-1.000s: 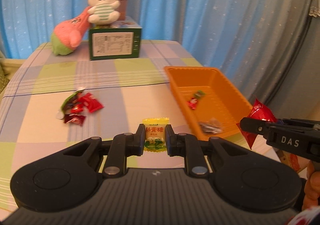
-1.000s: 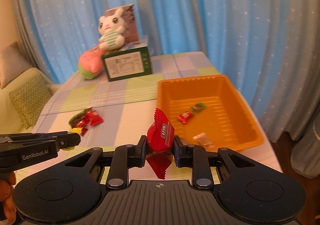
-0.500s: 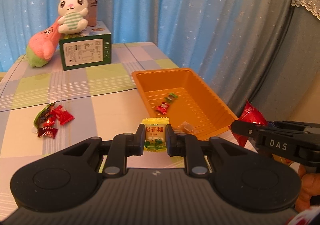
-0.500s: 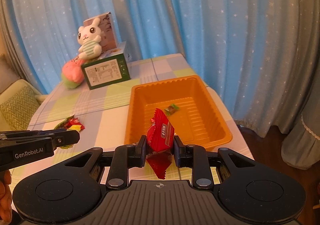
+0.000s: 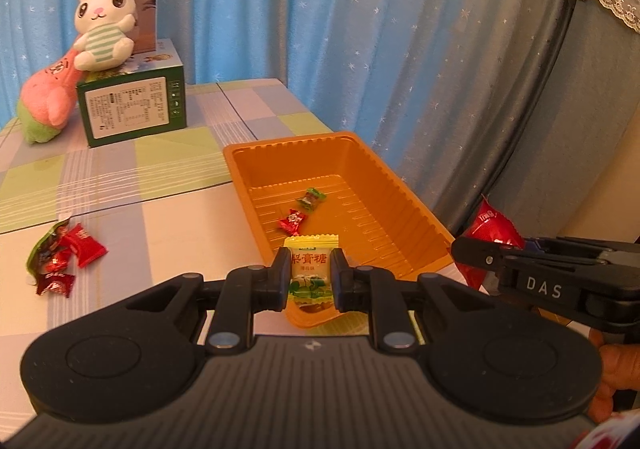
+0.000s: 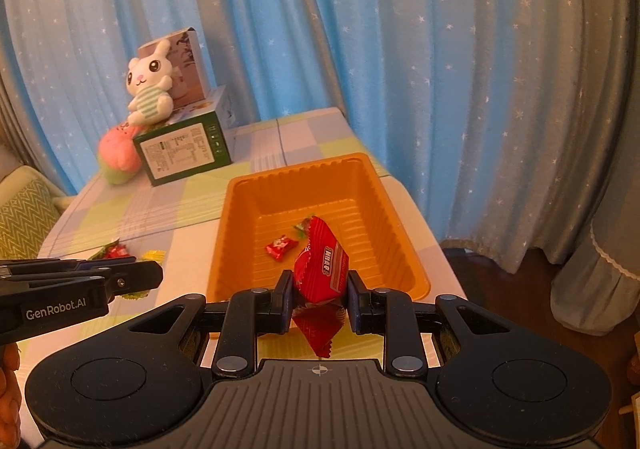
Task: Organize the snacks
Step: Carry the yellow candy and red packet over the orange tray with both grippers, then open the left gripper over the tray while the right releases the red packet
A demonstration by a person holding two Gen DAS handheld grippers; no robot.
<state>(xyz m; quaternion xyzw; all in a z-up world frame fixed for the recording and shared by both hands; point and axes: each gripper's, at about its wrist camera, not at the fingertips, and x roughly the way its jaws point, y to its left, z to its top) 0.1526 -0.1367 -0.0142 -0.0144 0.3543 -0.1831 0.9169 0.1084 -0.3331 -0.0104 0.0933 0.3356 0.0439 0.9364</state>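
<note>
The left gripper (image 5: 311, 279) points forward and downward, its two black fingers (image 5: 280, 277) pressed flat against either side of a yellow candy packet (image 5: 311, 269). The right gripper (image 6: 319, 291) takes a similar downward slant, its jaws clamped on a red snack packet (image 6: 322, 269) that stands upright between them. In each wrist view the other gripper shows from the side at the frame edge, so the two sit side by side at about the same level. A hand (image 5: 612, 381) grasps the right gripper's handle from below.
</note>
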